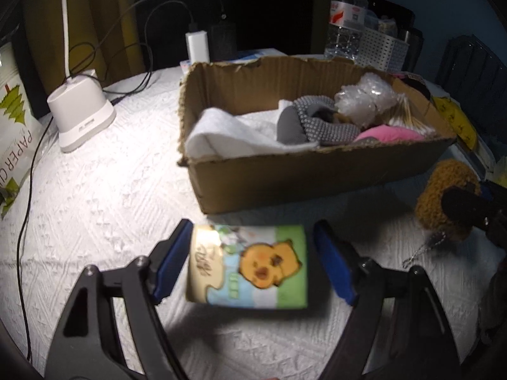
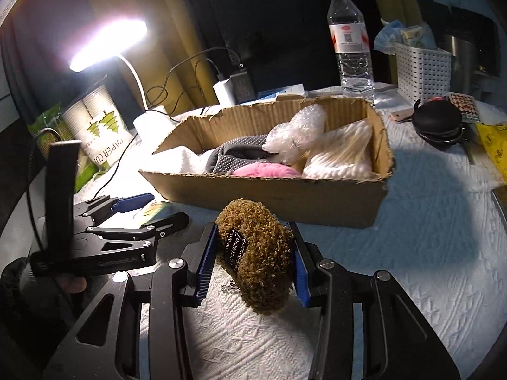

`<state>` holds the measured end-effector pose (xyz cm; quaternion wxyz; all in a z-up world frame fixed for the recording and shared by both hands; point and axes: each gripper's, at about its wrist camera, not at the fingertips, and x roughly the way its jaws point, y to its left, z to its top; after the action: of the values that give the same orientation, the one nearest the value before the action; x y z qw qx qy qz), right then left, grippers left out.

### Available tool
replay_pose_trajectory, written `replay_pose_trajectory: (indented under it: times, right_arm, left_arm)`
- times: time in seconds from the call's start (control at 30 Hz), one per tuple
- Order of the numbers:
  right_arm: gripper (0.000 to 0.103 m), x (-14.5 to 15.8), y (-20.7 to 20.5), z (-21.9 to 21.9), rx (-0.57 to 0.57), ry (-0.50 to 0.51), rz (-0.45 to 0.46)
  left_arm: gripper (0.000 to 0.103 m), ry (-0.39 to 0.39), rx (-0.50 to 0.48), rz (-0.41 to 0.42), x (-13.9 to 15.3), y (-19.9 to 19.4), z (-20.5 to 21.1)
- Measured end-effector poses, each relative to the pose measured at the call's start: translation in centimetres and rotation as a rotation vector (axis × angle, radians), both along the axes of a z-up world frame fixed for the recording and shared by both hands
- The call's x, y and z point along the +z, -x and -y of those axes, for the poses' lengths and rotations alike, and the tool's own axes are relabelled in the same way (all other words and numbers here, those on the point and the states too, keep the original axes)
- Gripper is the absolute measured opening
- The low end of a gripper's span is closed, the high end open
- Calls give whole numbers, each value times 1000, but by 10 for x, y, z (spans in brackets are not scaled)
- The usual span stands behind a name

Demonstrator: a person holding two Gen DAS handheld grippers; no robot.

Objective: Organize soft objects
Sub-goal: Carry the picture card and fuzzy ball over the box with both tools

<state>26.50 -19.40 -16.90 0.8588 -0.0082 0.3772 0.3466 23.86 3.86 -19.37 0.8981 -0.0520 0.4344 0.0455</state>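
The tissue pack (image 1: 248, 266) lies low in the left wrist view, squarely between the spread fingers of the left tongs (image 1: 250, 262). Its long axis runs across the gap from one blue pad to the other, the left pad about touching its edge and the right pad just clear, so these tongs are open and grip nothing yet. The cardboard box (image 1: 317, 171) sits just beyond the pack, toward the upper middle of that frame, already holding a white cloth, a grey dotted piece, a pink item and bubble wrap. In the right wrist view the right tongs (image 2: 253, 259) are closed on the brown curly plush (image 2: 256, 253), pads pressing both its sides, with the box directly ahead. Each arm has its own thing within reach. The white textured tabletop (image 1: 111, 196) is lit by a lamp (image 2: 107, 44) at the upper left; a water bottle (image 2: 350, 38) and a white basket (image 2: 421, 69) stand behind the box in a dark room.
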Motion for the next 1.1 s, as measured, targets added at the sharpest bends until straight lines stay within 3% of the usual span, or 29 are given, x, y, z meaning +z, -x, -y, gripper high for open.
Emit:
replay_pose_trajectory:
  times: [0.1, 0.17, 0.33, 0.7, 1.1]
  right_arm:
    - [45, 1, 1, 1, -1, 0, 3]
    - [45, 2, 2, 1, 0, 0, 6]
    - [45, 11, 8, -3, 11, -2, 32]
    - [45, 36, 19, -16, 35, 0, 93]
    - [45, 71, 9, -22, 58, 0, 178]
  left_arm:
    - [78, 23, -17, 5, 0, 3, -3]
    - [66, 13, -41, 20, 3, 6, 1]
    - [66, 34, -84, 46, 11, 17, 7]
    - [66, 67, -116, 210, 66, 44, 5]
    - [67, 56, -106, 307, 100, 34, -1]
